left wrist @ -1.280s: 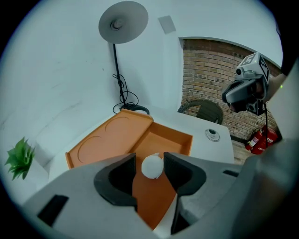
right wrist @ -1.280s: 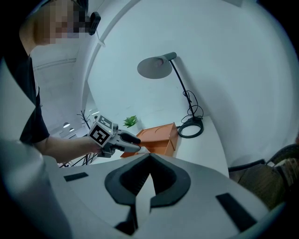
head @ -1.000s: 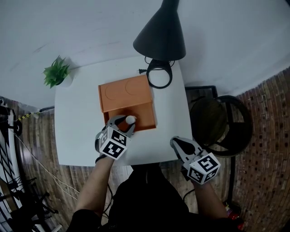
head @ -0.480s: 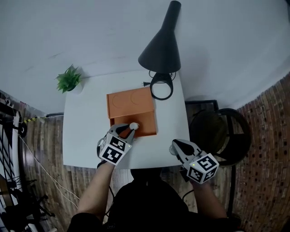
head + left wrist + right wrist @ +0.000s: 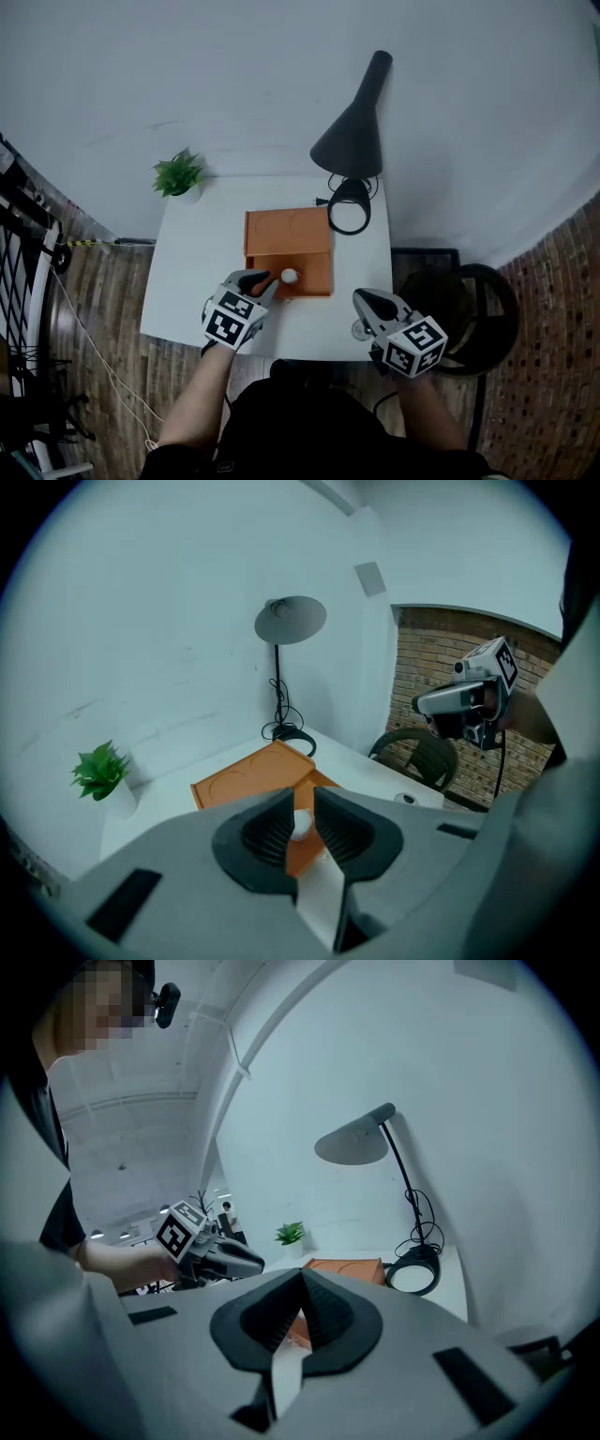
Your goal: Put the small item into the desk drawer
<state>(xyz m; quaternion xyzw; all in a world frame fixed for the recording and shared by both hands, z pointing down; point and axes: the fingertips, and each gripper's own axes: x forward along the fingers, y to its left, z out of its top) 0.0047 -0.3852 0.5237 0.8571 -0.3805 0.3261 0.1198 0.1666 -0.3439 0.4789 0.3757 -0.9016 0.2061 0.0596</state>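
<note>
A white table (image 5: 187, 281) carries an orange box (image 5: 286, 228) in its middle, with two shallow round hollows pressed in the flat top. Its drawer (image 5: 314, 274) is pulled out toward the near edge. The small item, a smooth white ball (image 5: 289, 276), lies inside the drawer, touching no gripper.

At the far left corner stands a small green plant (image 5: 178, 175) in a white pot. At the far right corner lies the black ring base (image 5: 349, 206) of a lamp, whose matte cone shade (image 5: 352, 141) hangs over that corner. A dark round chair (image 5: 469, 309) is beside the right edge.

The left gripper (image 5: 265, 281) hovers over the near left part of the drawer. Its ribbed jaws have just been closing and keep only a narrow gap. They grip nothing, and the ball is seen through the gap. The right gripper (image 5: 366, 302) is over the near right edge, jaws together and empty.
</note>
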